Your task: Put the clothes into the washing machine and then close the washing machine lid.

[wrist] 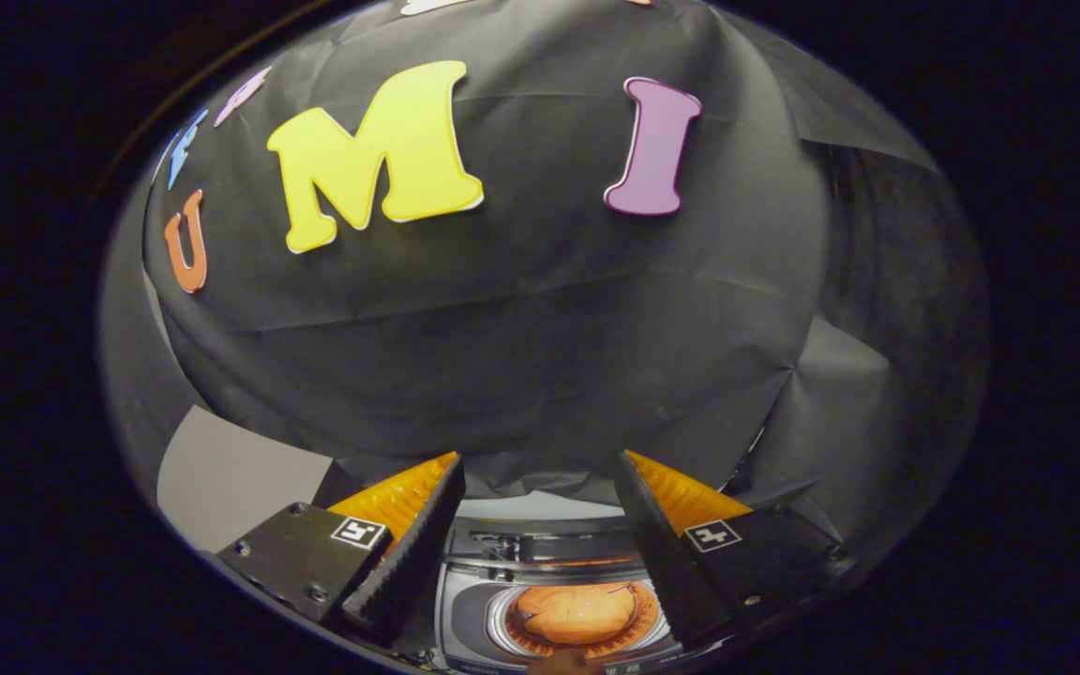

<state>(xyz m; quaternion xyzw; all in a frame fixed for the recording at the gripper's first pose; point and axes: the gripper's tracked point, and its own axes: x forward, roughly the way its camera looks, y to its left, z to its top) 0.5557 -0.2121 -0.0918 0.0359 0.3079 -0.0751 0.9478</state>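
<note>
Below, hand-held gripper (540, 525) open, empty — orange clothes (576, 614) inside washing machine (465, 609) — no legible writing.

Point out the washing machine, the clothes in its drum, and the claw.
washing machine (465, 614): gripper view, grey top panel left of the drum.
clothes (576, 611): gripper view, middle of the orange bundle in the drum.
claw (540, 464): gripper view, midway between its open fingertips.

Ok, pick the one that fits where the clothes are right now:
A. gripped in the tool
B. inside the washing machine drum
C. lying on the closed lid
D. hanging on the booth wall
B: the orange clothes lie in the washing machine drum, seen below between the fingers of the open, empty tool.
</note>
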